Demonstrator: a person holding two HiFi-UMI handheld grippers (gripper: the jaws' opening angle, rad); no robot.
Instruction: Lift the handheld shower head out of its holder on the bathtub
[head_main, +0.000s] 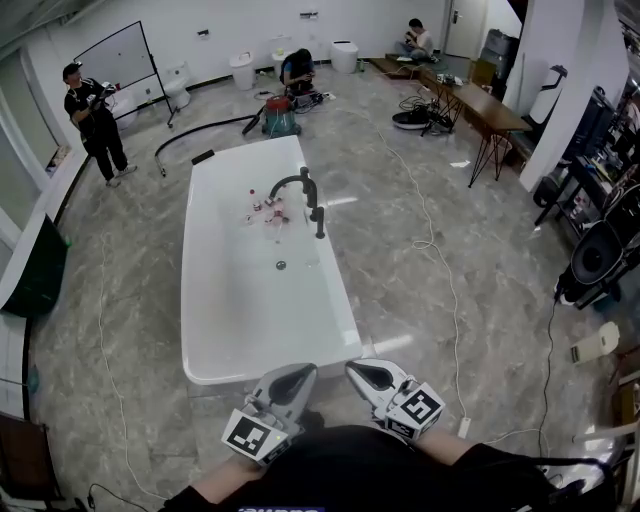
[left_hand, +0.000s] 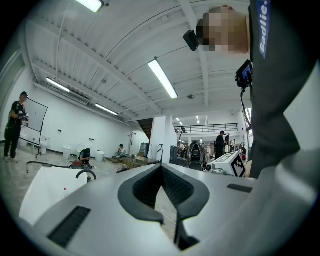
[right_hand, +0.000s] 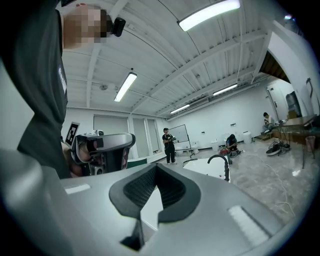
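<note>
While the black handheld shower head stands on the white oval bathtub, the left gripper and right gripper fingers are seen pressed together.

The bathtub is viewed steeply from above by the head camera; its faucet is shared, distantly, by both level gripper views.

Standing person, whiteboard, wooden table, floor cable, perhaps a vacuum

Tub — glossy, smooth white. On the tub's rim, a matt black metal tap. Round the tub the floor is polished grey stone, veined, with a mirror sheen.
</note>
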